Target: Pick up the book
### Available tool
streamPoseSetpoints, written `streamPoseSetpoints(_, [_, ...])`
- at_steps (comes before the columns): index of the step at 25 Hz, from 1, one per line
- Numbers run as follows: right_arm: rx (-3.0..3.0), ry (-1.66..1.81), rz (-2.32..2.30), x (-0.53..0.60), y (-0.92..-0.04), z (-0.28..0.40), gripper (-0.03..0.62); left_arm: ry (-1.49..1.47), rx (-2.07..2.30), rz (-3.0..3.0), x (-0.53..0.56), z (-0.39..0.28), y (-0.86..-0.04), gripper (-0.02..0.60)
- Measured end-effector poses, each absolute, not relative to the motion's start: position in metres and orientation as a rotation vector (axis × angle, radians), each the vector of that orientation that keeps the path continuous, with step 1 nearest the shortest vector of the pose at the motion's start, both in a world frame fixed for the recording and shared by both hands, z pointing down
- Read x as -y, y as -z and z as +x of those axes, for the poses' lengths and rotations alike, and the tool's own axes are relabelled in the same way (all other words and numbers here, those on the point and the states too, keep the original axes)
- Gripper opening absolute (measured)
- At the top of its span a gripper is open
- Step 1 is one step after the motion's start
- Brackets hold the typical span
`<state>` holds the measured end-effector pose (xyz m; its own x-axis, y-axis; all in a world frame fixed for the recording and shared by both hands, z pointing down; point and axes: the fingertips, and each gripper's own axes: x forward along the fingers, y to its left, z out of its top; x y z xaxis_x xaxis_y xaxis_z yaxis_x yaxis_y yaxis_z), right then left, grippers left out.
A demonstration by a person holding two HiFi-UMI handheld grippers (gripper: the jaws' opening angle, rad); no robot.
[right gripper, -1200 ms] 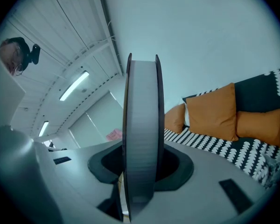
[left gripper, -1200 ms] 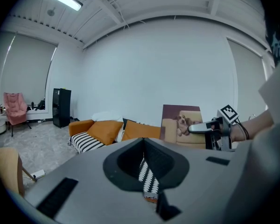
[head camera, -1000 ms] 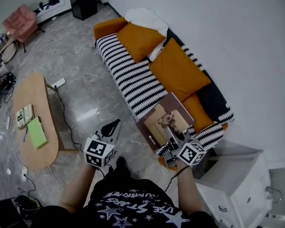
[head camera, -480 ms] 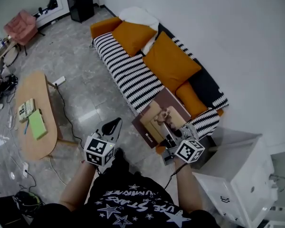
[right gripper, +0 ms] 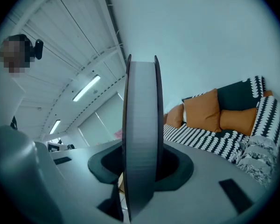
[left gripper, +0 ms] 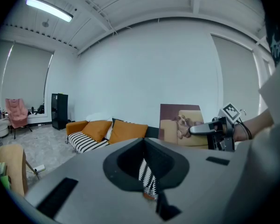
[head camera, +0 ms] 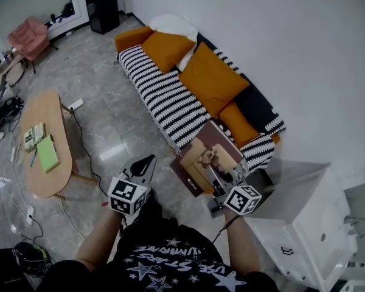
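The book is being held in the air, clamped edge-on between the jaws of the right gripper, tilted over the floor just beside the near end of the sofa. The left gripper is being carried empty, jaws together, well apart from the book.

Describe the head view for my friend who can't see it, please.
Seen from above, a person's right gripper clamps a book with a dog on its cover, held up beside a black-and-white striped sofa with orange cushions. The left gripper holds nothing, and a wooden table stands on the left.
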<state>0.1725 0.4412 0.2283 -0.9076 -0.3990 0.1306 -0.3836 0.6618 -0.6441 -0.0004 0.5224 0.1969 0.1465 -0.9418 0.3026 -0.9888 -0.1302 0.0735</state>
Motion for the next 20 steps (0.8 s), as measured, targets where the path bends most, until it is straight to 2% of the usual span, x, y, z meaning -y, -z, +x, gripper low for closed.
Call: streamPoseSetpoints(20, [-2.809, 1.154, -0.712, -0.461, -0.253, 0.209, 0.150, -0.248, 1.876, 2.149, -0.540, 0.028, -0.216, 0.007])
